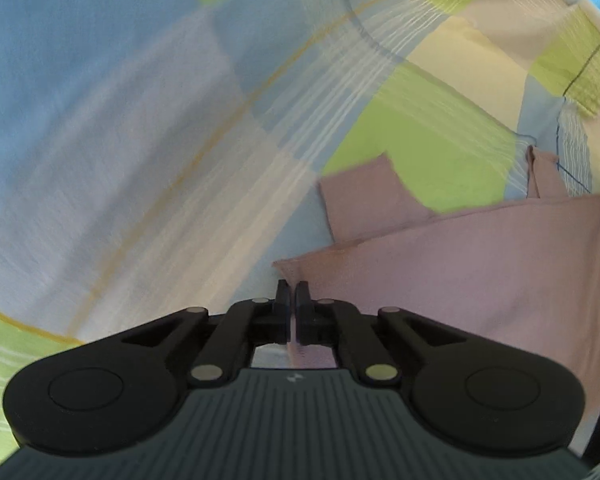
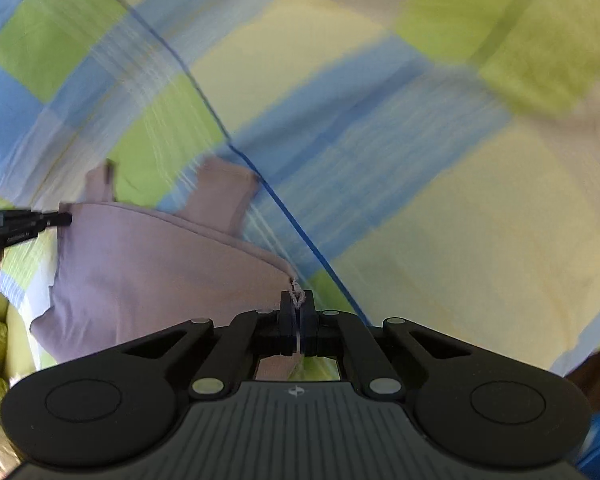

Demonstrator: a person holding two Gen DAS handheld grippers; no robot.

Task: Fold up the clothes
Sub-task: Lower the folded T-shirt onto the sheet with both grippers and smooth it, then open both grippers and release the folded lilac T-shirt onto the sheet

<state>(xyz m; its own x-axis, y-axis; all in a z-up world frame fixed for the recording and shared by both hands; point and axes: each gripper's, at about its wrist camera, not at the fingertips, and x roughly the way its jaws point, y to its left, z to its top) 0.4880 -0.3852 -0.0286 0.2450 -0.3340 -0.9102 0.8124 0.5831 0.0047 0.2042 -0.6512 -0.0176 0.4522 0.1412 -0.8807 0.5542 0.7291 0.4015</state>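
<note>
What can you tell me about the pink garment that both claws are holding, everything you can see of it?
The dusty-pink soft knit garment looks like a sleeveless top with two shoulder straps at its far end. It hangs stretched between the left claw, shut on one corner, and the right claw, shut on the opposite corner, where a frayed bit of thread sticks out. The straight edge runs taut between them, and the rest droops over the blue, green and cream checked bedsheet.
</note>
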